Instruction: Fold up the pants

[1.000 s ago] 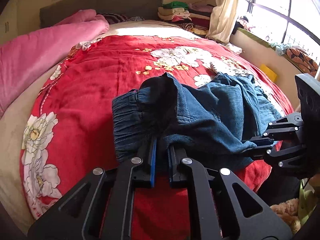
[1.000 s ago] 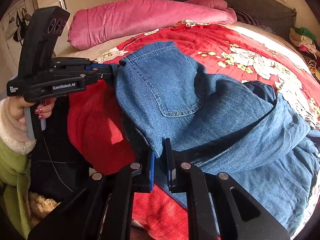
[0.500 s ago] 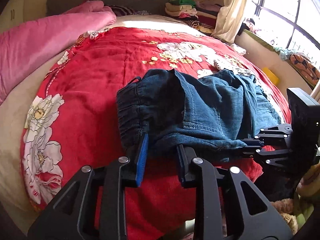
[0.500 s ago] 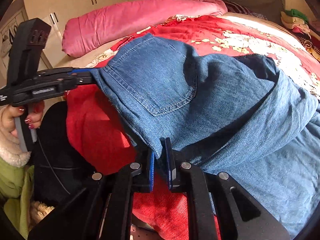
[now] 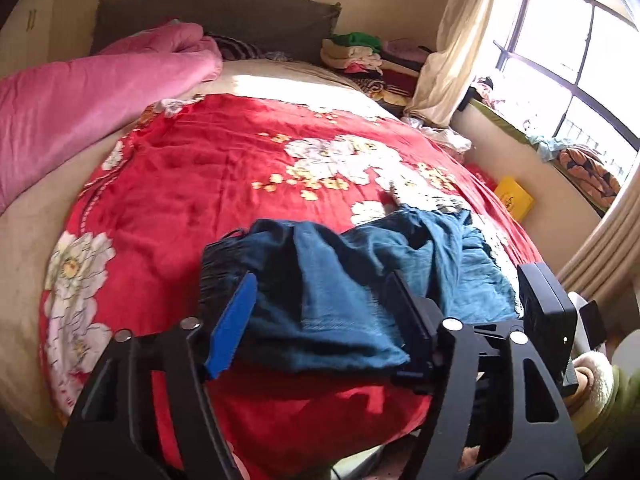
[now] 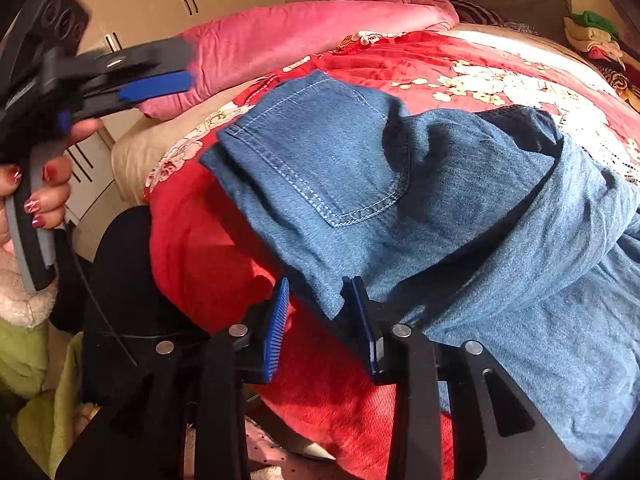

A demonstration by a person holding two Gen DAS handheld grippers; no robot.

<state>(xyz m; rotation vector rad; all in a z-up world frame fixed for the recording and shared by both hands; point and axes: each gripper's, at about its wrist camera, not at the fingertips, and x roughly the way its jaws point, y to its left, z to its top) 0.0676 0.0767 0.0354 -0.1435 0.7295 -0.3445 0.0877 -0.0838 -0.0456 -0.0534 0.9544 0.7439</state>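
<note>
Blue denim pants [image 6: 460, 208] lying bunched near the front edge of a bed, waistband and back pocket toward the front left corner, legs crumpled in a heap toward the right side. Resting on a red floral bedspread [image 5: 208, 184], with one lower corner of the denim overhanging the front edge.

Right claw [image 6: 322, 320] standing partly open at that overhanging corner, fabric dangling between the blue pads without being pinched. Left claw [image 5: 320, 316] spread wide, gripping nothing, hovering above the waistband end; in the right wrist view, held clear of the cloth beyond the left edge.

Further out: a pink quilt [image 5: 88, 92] rolled along the left side of the bed, a stack of folded clothes [image 5: 360, 56] at the far right corner, a window [image 5: 568, 60] beyond.

Likely risks: the unheld overhanging corner sliding off the front edge; any fold made over the crumpled legs trapping wrinkles; a regrasp catching only one layer, or snagging the bedspread beneath.
</note>
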